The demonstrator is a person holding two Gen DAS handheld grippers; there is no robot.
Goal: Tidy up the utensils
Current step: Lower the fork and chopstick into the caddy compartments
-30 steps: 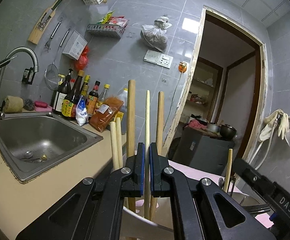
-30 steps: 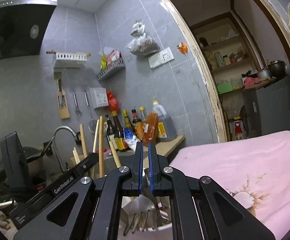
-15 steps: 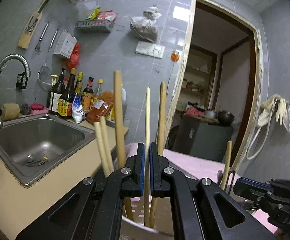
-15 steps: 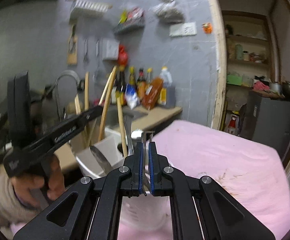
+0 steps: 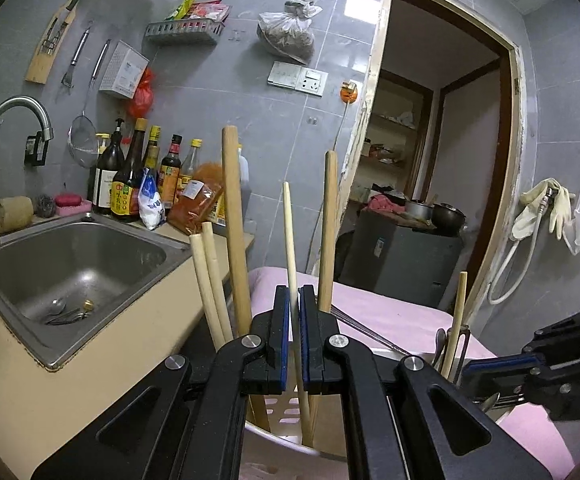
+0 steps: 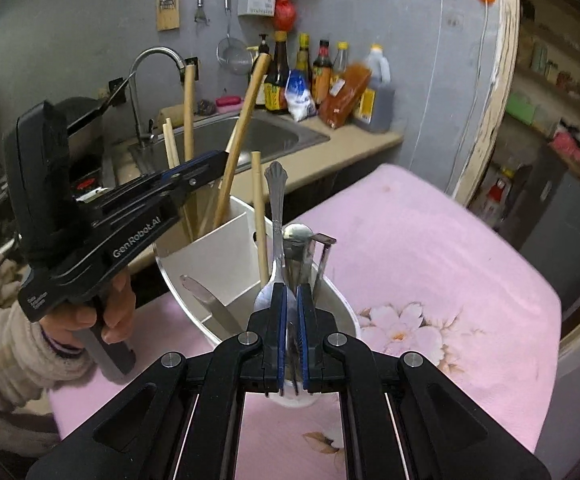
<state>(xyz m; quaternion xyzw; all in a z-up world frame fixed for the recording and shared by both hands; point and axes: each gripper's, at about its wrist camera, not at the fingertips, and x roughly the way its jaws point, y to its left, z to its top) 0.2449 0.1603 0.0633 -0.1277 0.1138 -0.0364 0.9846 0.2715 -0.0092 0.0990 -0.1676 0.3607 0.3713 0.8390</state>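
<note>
A white plastic divided utensil holder on the pink-clothed desk holds wooden chopsticks and steel cutlery; both the left gripper and the right gripper are clenched, and what they grasp cannot be told.

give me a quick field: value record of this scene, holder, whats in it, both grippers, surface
holder: white divided utensil holder, upright on the pink cloth
rear compartment: wooden chopsticks, leaning
front compartment: metal spoons and forks, one wooden stick
left gripper: shut on a thin wooden chopstick above the holder
right gripper: shut on a metal utensil at the front compartment
background: sink, sauce bottles
</note>
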